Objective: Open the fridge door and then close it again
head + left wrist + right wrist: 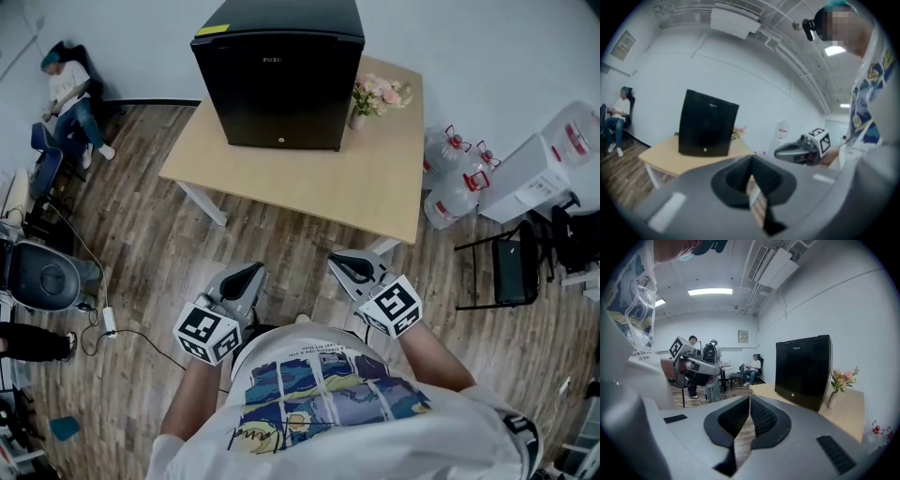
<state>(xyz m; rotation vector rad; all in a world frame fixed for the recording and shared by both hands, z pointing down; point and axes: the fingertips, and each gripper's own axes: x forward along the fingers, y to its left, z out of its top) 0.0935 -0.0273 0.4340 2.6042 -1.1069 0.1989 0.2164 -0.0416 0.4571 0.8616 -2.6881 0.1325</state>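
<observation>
The black fridge point(279, 75), its door shut, stands on the counter point(375, 187) with a vase of flowers point(377, 97) just beside it. Both grippers hang well short of the fridge, off the counter. The left gripper point(249, 273) has its fingers point(733, 180) together on nothing. The right gripper point(340, 261) also has its fingers point(764, 418) meeting, empty.

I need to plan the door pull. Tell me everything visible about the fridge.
The fridge is a compact black box, door shut. A silver round fitting sits low on the door, faint print near its top, a yellow label on the roof corner. It stands upright on the wooden table, a flower vase beside it.
</observation>
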